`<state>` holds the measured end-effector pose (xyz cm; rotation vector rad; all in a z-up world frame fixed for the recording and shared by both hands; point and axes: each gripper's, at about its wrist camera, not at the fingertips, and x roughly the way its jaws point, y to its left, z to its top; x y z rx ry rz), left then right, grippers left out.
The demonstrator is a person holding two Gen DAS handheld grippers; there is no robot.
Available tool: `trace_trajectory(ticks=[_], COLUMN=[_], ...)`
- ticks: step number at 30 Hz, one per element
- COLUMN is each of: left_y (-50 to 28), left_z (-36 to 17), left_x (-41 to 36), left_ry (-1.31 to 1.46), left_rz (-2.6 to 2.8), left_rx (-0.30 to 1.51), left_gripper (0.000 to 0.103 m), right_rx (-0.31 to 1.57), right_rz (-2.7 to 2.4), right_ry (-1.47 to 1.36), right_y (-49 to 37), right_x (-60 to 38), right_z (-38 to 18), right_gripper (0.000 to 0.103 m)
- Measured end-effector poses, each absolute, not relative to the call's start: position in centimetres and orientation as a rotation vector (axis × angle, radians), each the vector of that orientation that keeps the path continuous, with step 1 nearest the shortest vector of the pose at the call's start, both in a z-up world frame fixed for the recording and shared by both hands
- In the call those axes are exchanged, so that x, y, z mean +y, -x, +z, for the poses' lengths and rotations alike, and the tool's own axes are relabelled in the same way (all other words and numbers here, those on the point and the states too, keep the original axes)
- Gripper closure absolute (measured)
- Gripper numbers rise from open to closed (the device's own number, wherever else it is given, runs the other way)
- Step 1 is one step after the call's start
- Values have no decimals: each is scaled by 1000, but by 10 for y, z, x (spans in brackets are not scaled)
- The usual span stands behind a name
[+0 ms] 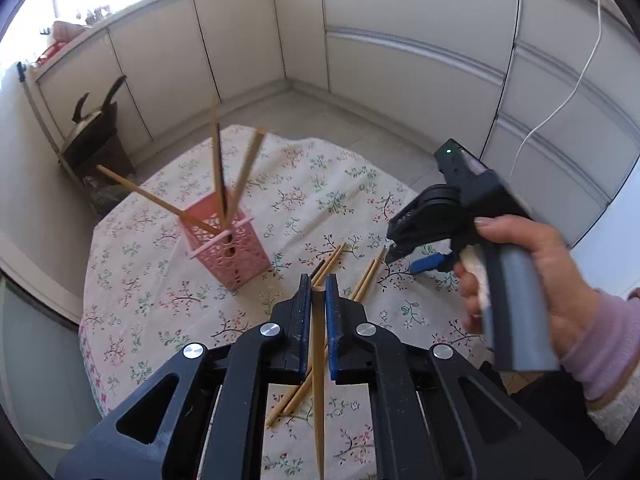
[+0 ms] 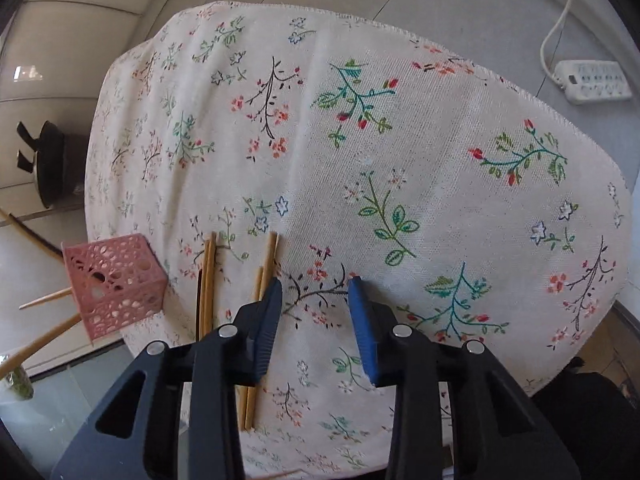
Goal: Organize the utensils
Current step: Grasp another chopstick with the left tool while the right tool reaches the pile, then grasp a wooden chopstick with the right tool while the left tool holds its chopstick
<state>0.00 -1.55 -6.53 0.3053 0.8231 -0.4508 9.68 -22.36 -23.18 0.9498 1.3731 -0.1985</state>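
My left gripper is shut on a wooden chopstick and holds it above the table, to the right of the pink perforated holder. The holder has three chopsticks standing in it. Several loose chopsticks lie on the floral tablecloth beyond my left gripper. My right gripper is open and empty above the cloth; two chopsticks lie by its left finger and others lie further left, beside the holder. The right gripper also shows in the left wrist view.
The table with the floral tablecloth stands in a room corner with white cabinet walls. A dark kettle on a stand is at the left. A white power strip lies on the floor beyond the table.
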Motion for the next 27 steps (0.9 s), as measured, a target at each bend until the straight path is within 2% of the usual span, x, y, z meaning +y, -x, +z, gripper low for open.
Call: trace_trajectory(ticks=[2,7,15,22,27], left_y=[3,2,7,7,6], left_z=[-59,-49,-37,-34,-33], left_x=[-9,5,21,36,40], left_ry=[-283,-232,-188,-164,-150], left_rz=[-453,-462,-462,-445,-442], left_rx=[805,774,740,730,731], left_gripper=[96,96,96,96,96], right_rx=[1380,1429,1423,1395,1409], right_rz=[-194,-210,-290,-244,-256], right_ry=[-927,-840,-677,-920,-842], right_y=[-101,-105,-117,-109,-115], right_x=[-212,-185,-159,-176,-170], right_z=[-229,-235,-227,-228,-228], right_gripper=[80,83,83,82,81])
